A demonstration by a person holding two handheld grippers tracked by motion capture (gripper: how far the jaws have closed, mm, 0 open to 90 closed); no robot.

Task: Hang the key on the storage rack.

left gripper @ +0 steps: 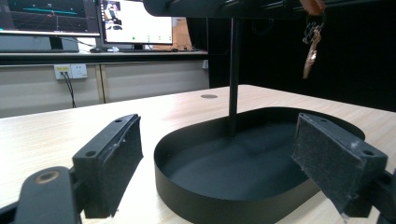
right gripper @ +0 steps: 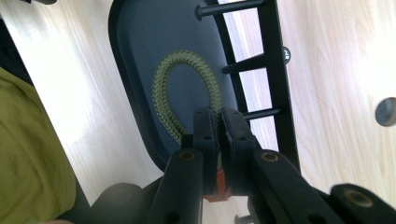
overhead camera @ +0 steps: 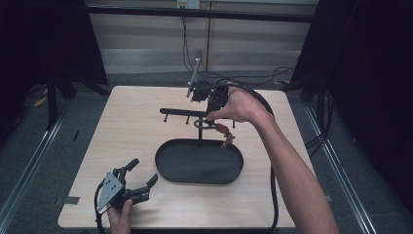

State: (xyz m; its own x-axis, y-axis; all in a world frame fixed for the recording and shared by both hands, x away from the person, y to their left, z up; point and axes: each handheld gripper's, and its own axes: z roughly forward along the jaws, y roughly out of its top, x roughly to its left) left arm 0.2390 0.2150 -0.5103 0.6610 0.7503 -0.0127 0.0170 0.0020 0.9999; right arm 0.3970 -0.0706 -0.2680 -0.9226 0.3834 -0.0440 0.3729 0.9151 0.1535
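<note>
one keychain [overhead camera: 220, 129] is in hand here: a green braided cord loop [right gripper: 184, 93] with an orange-red tab and a bunch of keys [left gripper: 312, 46] hanging under it. the right gripper [right gripper: 218, 128] is clenched on the loop, its two jaws pressed together with the cord pinched between the pads and a bit of the orange tab showing just below them. in the high view that gripper [overhead camera: 212, 108] is held above the stand's crossbar [overhead camera: 182, 112], near the middle of the table's far half, and the keychain dangles from it beside the upright post, over the far right edge of the tray.

one black key stand sits on the one light wooden table [overhead camera: 126, 131]: an oval tray [overhead camera: 168, 168] as its base, one thin post [left gripper: 233, 70] rising from it, and one horizontal bar on top. three pegs [right gripper: 247, 63] can be counted sticking out of the bar in the right gripper view; the loop lies beside them, not on any.

the left gripper [overhead camera: 139, 178] is released, its two padded jaws standing wide apart with nothing between them, resting low at the near left corner of the table and facing the tray. from its own view the keys hang up high to the right of the post.

two monitors [left gripper: 135, 21] stand on a bench beyond the table.
</note>
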